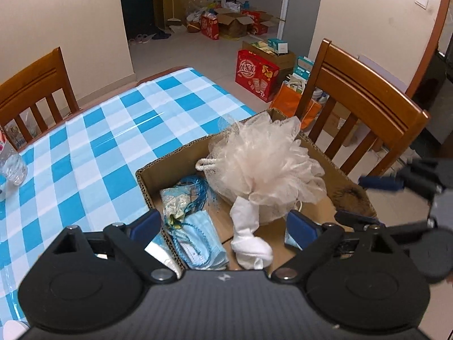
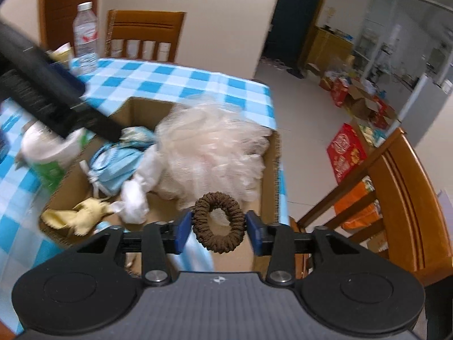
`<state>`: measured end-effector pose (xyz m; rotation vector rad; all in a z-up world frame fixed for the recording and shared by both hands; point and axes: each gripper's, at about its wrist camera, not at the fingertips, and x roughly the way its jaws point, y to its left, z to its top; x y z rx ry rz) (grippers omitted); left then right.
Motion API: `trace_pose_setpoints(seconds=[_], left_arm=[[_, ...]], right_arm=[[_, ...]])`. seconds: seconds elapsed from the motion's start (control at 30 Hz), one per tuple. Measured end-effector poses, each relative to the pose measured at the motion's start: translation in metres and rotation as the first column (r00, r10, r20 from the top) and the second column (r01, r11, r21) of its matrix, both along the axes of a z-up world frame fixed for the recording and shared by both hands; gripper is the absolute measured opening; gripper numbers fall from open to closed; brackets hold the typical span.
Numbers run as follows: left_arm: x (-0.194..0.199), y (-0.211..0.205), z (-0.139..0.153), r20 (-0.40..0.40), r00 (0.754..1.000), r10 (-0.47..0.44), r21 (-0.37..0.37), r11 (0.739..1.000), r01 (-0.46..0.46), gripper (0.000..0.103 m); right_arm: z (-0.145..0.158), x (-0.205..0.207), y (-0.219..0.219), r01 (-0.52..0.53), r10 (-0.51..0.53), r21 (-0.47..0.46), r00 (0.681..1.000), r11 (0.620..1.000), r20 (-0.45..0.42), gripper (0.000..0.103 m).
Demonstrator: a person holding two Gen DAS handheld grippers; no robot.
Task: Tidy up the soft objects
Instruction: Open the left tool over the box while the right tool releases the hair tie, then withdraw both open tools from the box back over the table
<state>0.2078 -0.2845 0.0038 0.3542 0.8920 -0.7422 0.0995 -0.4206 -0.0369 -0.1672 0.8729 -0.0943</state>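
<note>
Home dining room: checked cloth (image 1: 93, 147) on desk, wooden chairs (image 1: 365, 107), fridge (image 1: 303, 8), shoes (image 1: 141, 38) by doorway.

Legible markings. The red cardboard carton (image 1: 256, 75) on the tiled floor beside the wooden chair carries white Chinese characters reading "优乐美" inside a rounded emblem, and a white "12" near its lower right corner. The clear plastic water bottle (image 2: 85, 38) on the blue-and-white checked tablecloth has a red-and-white label, its lettering too blurred to read. Nothing else is legible.
</note>
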Motion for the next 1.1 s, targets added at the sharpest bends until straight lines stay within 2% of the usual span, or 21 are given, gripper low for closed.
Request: trace_pose_setpoints(seconds=[0.07, 0.1, 0.2, 0.47, 0.8, 1.1], left_arm=[[-0.002, 0.003, -0.001, 0.000, 1.000, -0.010, 0.003, 1.000, 0.010, 0.095], [-0.003, 0.005, -0.001, 0.000, 1.000, -0.014, 0.004, 1.000, 0.014, 0.095], [-0.008, 0.009, 0.000, 0.010, 1.000, -0.024, 0.004, 1.000, 0.024, 0.095], [-0.019, 0.019, 0.009, 0.064, 0.997, -0.034, 0.005, 0.999, 0.033, 0.095], [-0.031, 0.044, 0.015, 0.057, 0.998, -0.038, -0.020, 0.999, 0.040, 0.096], [-0.038, 0.090, 0.019, 0.063, 0.995, -0.076, -0.024, 0.997, 0.078, 0.098]], right_arm=[[-0.002, 0.003, -0.006, 0.020, -0.020, 0.015, 1.000, 1.000, 0.000, 0.086], [-0.002, 0.003, -0.007, 0.024, -0.024, 0.022, 1.000, 0.999, 0.004, 0.094], [0.000, 0.001, -0.008, 0.025, -0.026, 0.037, 0.999, 0.999, 0.021, 0.101], [0.007, 0.000, 0.000, 0.029, -0.032, 0.081, 0.999, 0.996, 0.029, 0.103], [0.018, -0.006, 0.021, 0.020, -0.024, 0.097, 0.999, 0.995, 0.042, 0.103], [0.025, -0.010, 0.062, 0.028, -0.031, 0.097, 0.999, 0.995, 0.032, 0.103]])
